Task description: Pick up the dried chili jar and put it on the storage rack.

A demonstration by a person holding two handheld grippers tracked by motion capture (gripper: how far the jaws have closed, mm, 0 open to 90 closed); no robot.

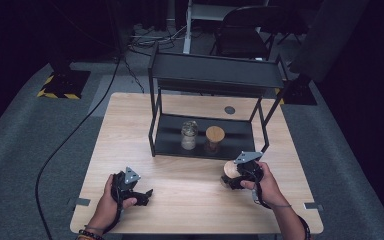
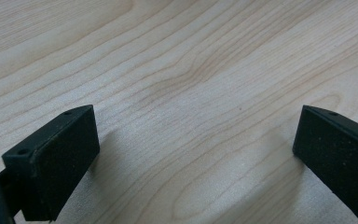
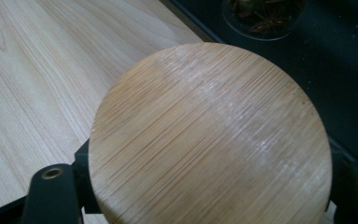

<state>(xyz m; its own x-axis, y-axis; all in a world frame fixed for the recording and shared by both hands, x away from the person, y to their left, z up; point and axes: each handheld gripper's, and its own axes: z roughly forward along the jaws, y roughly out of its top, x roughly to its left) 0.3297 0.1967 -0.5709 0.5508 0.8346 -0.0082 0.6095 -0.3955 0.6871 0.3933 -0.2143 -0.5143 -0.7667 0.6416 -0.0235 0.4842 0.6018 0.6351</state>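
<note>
Gripping the bamboo lid [image 3: 209,135], your right tool [image 1: 236,176] sits at the rack's [image 1: 215,75] five o'clock; capping the open jar [image 1: 189,135] remains, left tool [image 1: 142,196] spread idle.

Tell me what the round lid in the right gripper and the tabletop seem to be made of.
Round lid: likely bamboo, matte, with fine straight parallel grain and a pale scuffed band. Tabletop: light wood or wood-look laminate, smooth satin, with wavy printed-looking grain; which one can't be told.

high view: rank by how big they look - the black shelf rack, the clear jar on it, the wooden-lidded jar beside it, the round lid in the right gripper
1. black shelf rack
2. clear jar and wooden-lidded jar: look alike, no ranking
3. round lid, partly hidden by the right gripper
</note>
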